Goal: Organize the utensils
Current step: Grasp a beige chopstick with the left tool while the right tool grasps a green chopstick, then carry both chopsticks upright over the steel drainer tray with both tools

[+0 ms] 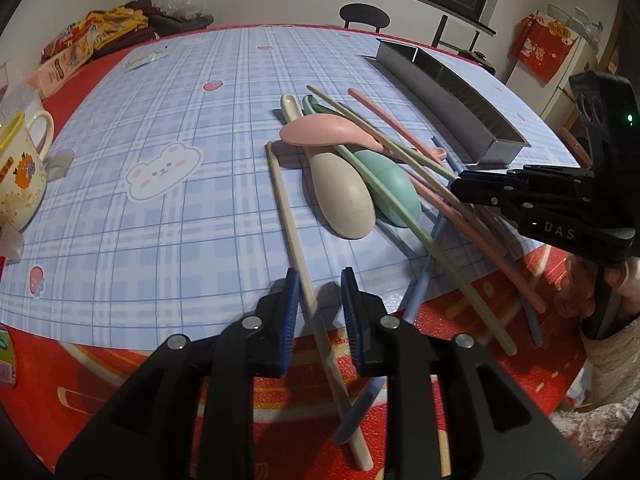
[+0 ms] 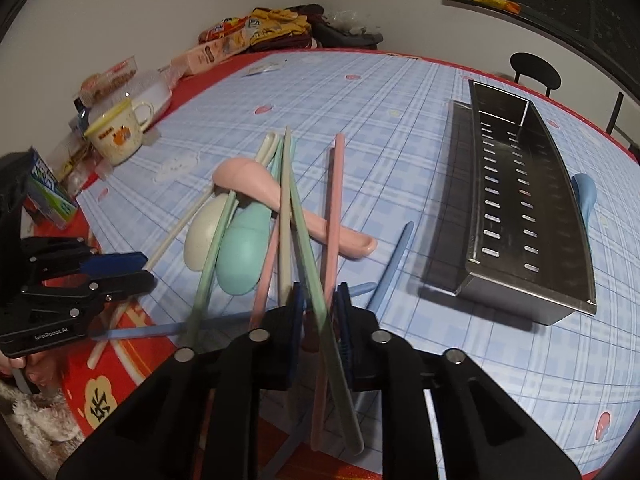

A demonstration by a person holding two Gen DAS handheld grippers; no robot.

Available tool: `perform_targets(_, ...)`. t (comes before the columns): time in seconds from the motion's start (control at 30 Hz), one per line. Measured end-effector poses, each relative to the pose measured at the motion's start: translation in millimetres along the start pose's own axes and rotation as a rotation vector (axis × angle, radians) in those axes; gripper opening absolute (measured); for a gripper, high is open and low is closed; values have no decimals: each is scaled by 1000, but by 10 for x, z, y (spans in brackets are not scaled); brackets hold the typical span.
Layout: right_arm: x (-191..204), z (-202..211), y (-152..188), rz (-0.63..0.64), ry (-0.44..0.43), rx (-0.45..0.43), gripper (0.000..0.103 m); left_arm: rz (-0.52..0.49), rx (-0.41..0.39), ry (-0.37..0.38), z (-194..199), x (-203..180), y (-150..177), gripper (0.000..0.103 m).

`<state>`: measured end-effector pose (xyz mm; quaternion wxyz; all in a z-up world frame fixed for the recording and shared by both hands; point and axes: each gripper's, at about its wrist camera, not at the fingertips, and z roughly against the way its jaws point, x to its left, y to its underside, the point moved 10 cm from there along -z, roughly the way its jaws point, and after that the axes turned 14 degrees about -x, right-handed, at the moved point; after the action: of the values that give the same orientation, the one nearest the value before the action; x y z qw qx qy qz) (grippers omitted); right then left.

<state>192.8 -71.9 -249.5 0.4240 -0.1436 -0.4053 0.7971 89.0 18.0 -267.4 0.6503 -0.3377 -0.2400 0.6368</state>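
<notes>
A pile of pastel utensils lies on the blue checked cloth: a beige spoon, a teal spoon, a pink spoon and several chopsticks. My left gripper is open, its blue pads either side of a beige chopstick without touching it. My right gripper has its jaws narrow around a green chopstick, with a pink chopstick beside it; contact is unclear. The steel perforated tray stands to the right, with nothing in it. The right gripper also shows in the left wrist view.
A cream mug and snack packets sit at the table's far left. A blue spoon lies behind the tray. A blue chopstick lies near the tray. A black chair stands beyond the far edge.
</notes>
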Motion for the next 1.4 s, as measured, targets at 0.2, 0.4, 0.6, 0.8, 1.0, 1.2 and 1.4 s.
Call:
perform_targets(0.2,28,70,-33,2,2,-35,7,-20,-20,-62,-14,39,-11,13)
perform_targets(0.4,-72,172,-109,-82,-14,-118,7,89,-40,-9,11,146,-19,10)
perform_targets(0.6,-183,268,-117,-164,-31,-179,7,183,-47,6,53,279,-17,10)
perform_targets(0.8,-156,284,-126,-157,-34,-195,7,229,-82,-10,156,420,-97,10)
perform_targets(1.0,-204,300,-117,-186,-39,-206,7,274,-139,-6,333,512,-243,10)
perform_targets(1.2,-327,354,-136,-252,-48,-237,7,318,-189,55,411,426,-449,10)
perform_targets(1.4,-437,409,-149,-311,-57,-266,7,333,-211,121,348,224,-661,10)
